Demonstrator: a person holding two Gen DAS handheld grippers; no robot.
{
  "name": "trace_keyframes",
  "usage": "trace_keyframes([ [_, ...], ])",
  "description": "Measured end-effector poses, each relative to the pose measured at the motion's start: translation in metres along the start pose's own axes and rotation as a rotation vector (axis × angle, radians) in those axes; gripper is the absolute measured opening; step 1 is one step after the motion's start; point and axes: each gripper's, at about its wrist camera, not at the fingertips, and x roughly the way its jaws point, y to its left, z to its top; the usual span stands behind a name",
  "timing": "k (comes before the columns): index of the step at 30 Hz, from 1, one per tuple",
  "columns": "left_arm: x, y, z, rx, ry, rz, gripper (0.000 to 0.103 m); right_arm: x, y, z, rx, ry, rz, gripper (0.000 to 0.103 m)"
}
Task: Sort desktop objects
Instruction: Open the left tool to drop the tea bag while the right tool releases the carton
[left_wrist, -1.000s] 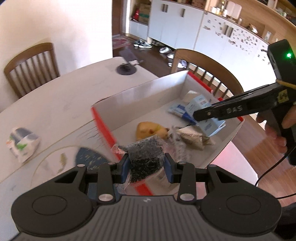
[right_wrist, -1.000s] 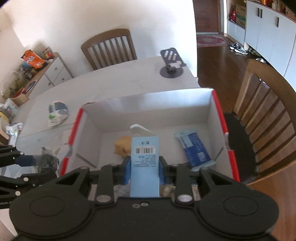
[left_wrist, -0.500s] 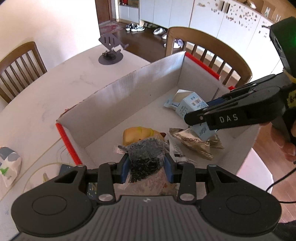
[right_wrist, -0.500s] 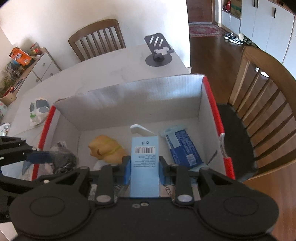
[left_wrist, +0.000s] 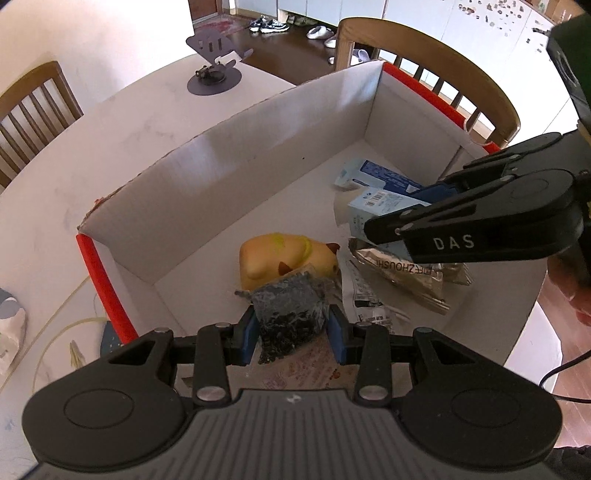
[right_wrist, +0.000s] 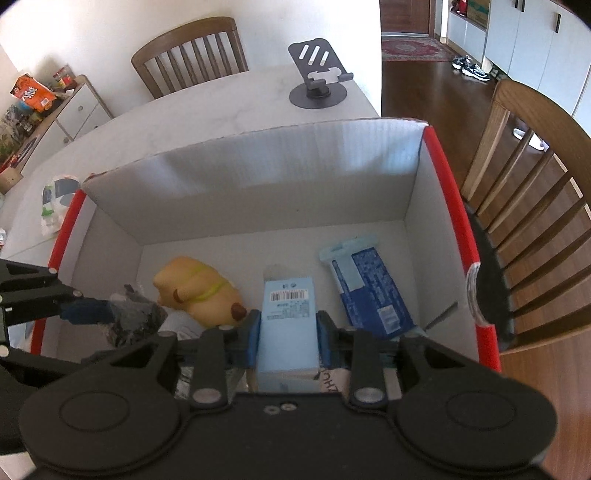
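- The left gripper (left_wrist: 291, 328) clamped a dark clear-wrapped packet (left_wrist: 290, 314) inside the box (left_wrist: 236, 177), over its left end beside the yellow toy (left_wrist: 284, 258).
- The right gripper (right_wrist: 287, 341) gripped a pale blue carton (right_wrist: 288, 325), long axis pointing forward, above the box's middle.

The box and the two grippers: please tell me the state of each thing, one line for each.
Cardboard box: open, partly filled.
Left gripper: shut on the dark packet, above the box.
Right gripper: shut on the light blue carton.
Yellow toy: lying inside.
Blue packet: lying flat inside.
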Motion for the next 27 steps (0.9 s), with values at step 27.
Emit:
trace_keyframes([
  [27,-0.072,0.004,-0.026,-0.059,-0.176,-0.032,0.074,-0.055,0.015,-0.008,-0.025,-0.083,0.045,0.056],
])
